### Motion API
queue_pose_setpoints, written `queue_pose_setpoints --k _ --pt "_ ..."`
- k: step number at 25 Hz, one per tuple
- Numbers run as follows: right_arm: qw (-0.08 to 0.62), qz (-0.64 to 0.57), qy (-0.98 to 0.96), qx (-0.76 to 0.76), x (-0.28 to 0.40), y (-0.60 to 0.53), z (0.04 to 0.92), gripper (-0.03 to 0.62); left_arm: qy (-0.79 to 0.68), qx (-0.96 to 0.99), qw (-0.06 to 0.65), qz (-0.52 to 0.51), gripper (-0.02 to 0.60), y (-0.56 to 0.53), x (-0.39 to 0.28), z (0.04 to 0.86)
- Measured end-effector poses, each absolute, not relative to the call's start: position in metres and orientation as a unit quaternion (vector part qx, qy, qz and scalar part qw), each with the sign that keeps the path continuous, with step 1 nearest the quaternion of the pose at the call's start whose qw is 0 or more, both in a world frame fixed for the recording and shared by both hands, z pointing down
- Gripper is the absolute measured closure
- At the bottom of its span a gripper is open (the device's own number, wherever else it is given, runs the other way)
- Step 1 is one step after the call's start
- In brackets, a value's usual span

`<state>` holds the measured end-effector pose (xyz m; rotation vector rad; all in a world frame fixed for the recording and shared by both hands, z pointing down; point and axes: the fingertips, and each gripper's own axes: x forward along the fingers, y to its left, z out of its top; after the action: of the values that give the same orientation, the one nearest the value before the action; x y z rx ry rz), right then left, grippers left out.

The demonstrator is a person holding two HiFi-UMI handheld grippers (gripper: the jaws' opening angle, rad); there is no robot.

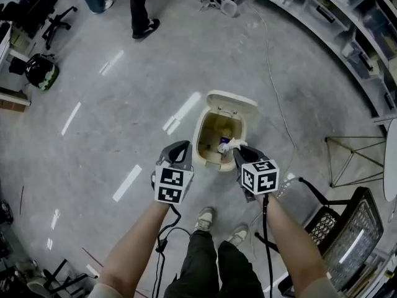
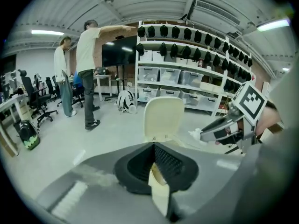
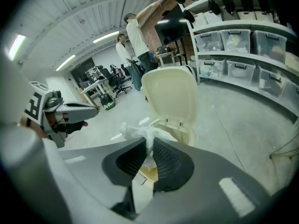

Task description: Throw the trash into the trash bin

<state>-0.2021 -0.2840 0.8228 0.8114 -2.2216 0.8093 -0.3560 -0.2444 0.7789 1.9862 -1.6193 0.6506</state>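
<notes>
Trash (image 3: 138, 130), a crumpled white wad, sits pinched at the very tips of the right gripper (image 3: 150, 146). The jaws are closed onto it, with only its thickness between the pads. Most of it bulges out past the tips, up and to the left in the right gripper view.

Seen from the head view, the trash hangs over the open mouth of the bin (image 1: 201, 143), just inside the near right rim, and the right gripper reaches in over that rim. The lid (image 1: 232, 102) stands raised at the far side.

The left gripper (image 2: 154, 146) holds nothing. Its jaws meet at the tips, and the cream bin shows through the slit behind them. In the head view it hangs just beside the bin's near left corner, apart from the trash.
</notes>
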Motion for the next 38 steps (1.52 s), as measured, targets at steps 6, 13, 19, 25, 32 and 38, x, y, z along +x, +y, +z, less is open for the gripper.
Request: queue_pose_setpoints --k 6,13,19,25,32,38 --pt "0.315 0.327 -0.841 0.294 -0.221 -0.273 0.888 0.543 -0.585 0.721 0.282 0.242 0.580 -0.234 -0.354 0.839" --pt "0.349 0.316 -0.836 0.281 -0.215 -0.257 0.929 0.535 -0.581 0.709 0.316 0.242 0.580 -0.221 -0.353 0.877" --pt "0.358 0.319 -0.831 0.281 -0.203 -0.253 0.940 0.468 -0.580 0.709 0.322 0.239 0.580 -0.217 -0.348 0.879" --pt "0.352 0.331 -0.828 0.285 -0.194 -0.249 0.927 0.468 -0.575 0.712 0.317 0.248 0.580 -0.216 -0.341 0.870" --pt "0.336 0.326 -0.832 0.296 -0.182 -0.261 0.881 0.473 -0.573 0.722 0.298 0.247 0.580 -0.227 -0.334 0.825" --pt "0.298 0.322 -0.848 0.298 -0.179 -0.272 0.809 0.474 -0.576 0.732 0.274 0.241 0.580 -0.237 -0.332 0.765"
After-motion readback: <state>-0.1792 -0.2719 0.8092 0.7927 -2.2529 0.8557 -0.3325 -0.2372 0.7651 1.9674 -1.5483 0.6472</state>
